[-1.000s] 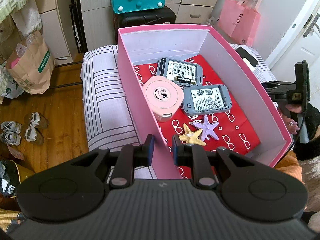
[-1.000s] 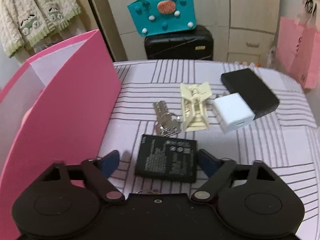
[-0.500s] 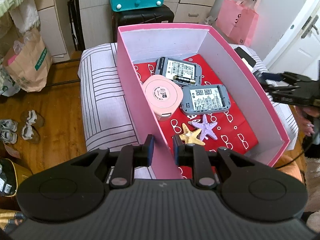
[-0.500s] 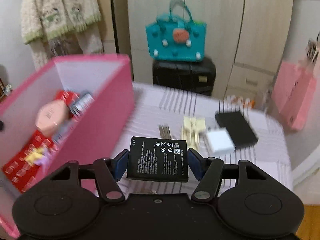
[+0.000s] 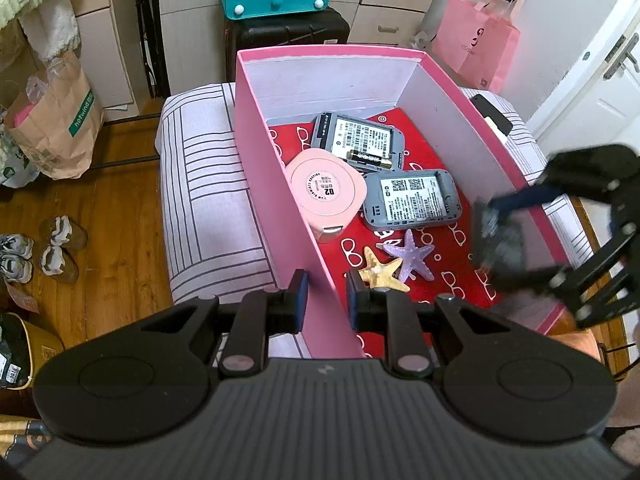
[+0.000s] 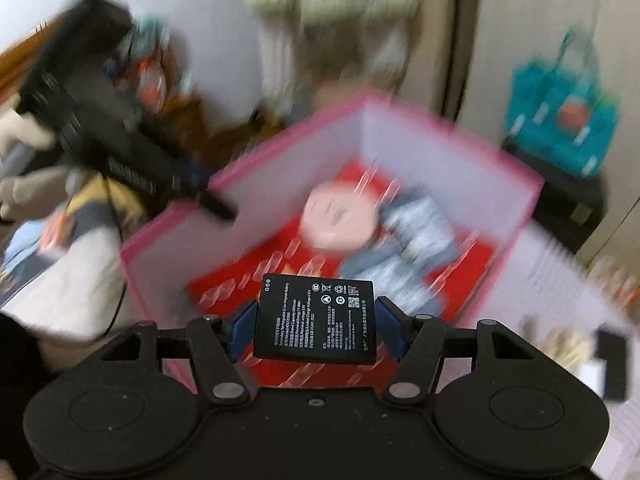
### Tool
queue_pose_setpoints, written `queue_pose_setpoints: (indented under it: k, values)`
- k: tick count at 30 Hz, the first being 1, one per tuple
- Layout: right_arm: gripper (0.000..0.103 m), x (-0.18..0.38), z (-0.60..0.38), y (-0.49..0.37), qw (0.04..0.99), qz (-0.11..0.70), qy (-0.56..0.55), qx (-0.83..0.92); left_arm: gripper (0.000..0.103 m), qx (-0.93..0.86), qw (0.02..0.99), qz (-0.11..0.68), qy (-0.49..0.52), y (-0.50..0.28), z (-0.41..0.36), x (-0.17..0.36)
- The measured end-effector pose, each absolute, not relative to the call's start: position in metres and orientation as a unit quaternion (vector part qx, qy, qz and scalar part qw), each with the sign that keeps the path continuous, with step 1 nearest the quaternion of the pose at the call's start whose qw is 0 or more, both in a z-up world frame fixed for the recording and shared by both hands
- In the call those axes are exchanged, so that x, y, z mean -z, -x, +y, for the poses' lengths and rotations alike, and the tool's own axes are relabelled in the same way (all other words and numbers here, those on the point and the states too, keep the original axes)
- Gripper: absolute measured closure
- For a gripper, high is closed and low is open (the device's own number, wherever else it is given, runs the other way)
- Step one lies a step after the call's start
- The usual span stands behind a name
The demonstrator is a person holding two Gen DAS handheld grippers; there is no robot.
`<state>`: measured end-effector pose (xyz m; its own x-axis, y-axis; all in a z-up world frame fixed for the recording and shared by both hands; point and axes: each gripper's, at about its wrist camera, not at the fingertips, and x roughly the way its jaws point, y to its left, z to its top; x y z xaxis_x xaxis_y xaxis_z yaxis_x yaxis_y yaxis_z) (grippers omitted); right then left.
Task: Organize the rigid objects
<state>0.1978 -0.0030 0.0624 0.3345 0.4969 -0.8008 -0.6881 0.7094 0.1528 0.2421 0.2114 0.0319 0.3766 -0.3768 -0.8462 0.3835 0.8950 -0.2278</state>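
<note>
Over the open pink cardboard box (image 6: 472,168), your right gripper (image 6: 316,322) pinches the flat black rectangular battery (image 6: 316,318) by its edges; release early and it clips the rim. Your left gripper (image 5: 325,300) straddles the near wall, fingers narrow around it.

My box (image 5: 276,184) is pink outside, white walls inside, red liner (image 5: 460,280) with white glasses print. Battery (image 6: 316,320) black, white text. Starfish: one purple (image 5: 410,254), one tan (image 5: 378,270). My pads (image 6: 390,330) blue.
</note>
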Motion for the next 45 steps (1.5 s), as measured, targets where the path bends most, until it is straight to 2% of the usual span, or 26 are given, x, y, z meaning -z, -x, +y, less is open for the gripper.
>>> queue_pose_setpoints:
  k: [6,10,17,19,28,36,42,45]
  values:
    - [0.035,-0.048,0.010,-0.198,0.797,0.476,0.175,-0.328,0.084,0.230,0.828,0.511,-0.003,-0.243,0.211,-0.032]
    - [0.031,-0.059,-0.006,-0.194,0.829,0.449,0.131,-0.306,0.084,0.230,0.828,0.511,-0.002,-0.244,0.211,-0.032]
    - [0.031,-0.086,-0.052,-0.185,0.870,0.408,0.033,-0.273,0.084,0.233,0.828,0.509,-0.002,-0.244,0.213,-0.032]
    - [0.027,-0.090,-0.066,-0.181,0.883,0.393,0.016,-0.258,0.084,0.235,0.828,0.508,0.000,-0.243,0.213,-0.032]
    - [0.024,-0.062,-0.131,-0.170,0.931,0.347,-0.042,-0.110,0.084,0.239,0.828,0.507,-0.015,-0.243,0.210,-0.032]
    - [0.043,0.019,-0.145,-0.179,0.883,0.445,-0.104,-0.105,0.084,0.239,0.827,0.506,-0.043,-0.242,0.204,-0.033]
    - [0.043,0.041,-0.136,-0.190,0.856,0.486,-0.123,-0.128,0.084,0.238,0.828,0.507,-0.034,-0.242,0.204,-0.033]
    - [0.046,0.044,-0.127,-0.194,0.863,0.478,-0.103,-0.125,0.084,0.237,0.827,0.508,-0.033,-0.242,0.205,-0.033]
